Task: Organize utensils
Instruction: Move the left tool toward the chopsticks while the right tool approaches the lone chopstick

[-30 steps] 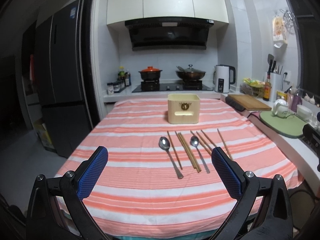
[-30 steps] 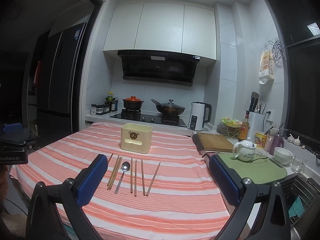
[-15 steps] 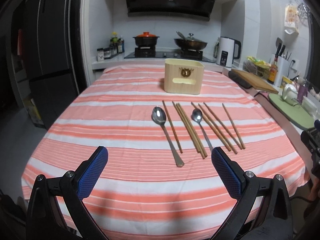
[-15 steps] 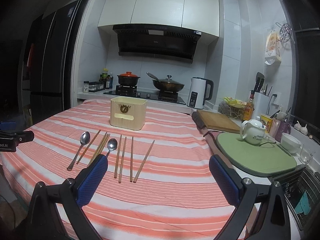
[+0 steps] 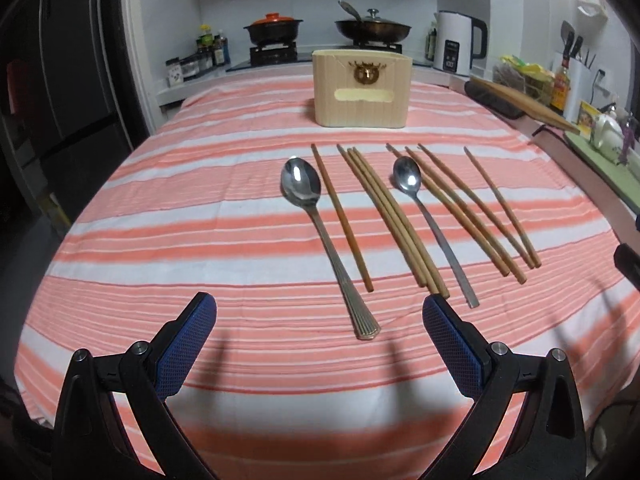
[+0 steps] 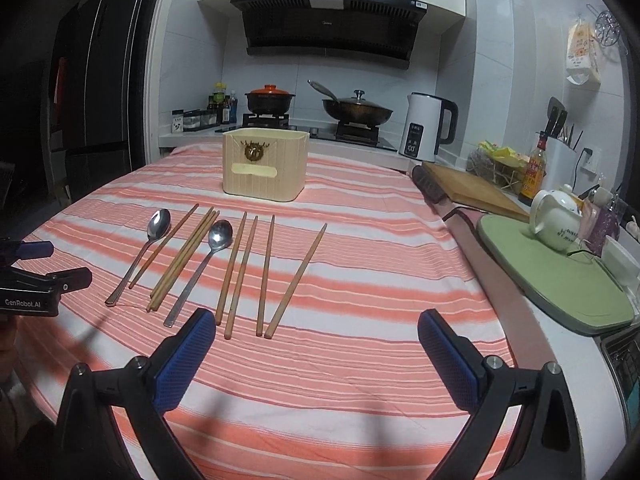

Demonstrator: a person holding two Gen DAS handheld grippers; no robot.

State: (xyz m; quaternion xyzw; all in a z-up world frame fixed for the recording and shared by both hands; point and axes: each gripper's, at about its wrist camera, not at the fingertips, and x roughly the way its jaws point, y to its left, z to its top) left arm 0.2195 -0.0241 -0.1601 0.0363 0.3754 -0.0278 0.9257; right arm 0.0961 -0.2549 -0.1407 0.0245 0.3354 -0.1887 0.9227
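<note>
Two metal spoons and several wooden chopsticks lie in a row on the striped tablecloth. The large spoon (image 5: 320, 236) (image 6: 142, 252) lies leftmost, the small spoon (image 5: 430, 224) (image 6: 204, 266) among the chopsticks (image 5: 390, 220) (image 6: 240, 270). Behind them stands a cream utensil holder (image 5: 362, 88) (image 6: 266, 166). My left gripper (image 5: 318, 316) hovers open just short of the large spoon's handle end. My right gripper (image 6: 316, 334) is open too, near the ends of the right-hand chopsticks (image 6: 298, 278). Neither holds anything. The left gripper's body (image 6: 32, 284) shows at the right wrist view's left edge.
The table's right edge meets a counter with a green mat (image 6: 556, 276), a white teapot (image 6: 558, 220), a cutting board (image 6: 472, 190) and a kettle (image 6: 428, 126). A stove with pots (image 6: 316, 110) stands behind the table. A dark fridge (image 5: 52, 92) is at the left.
Both grippers have moved forward and lower over the table, so the utensils look much closer. Both stayed open. The utensils have not moved.
</note>
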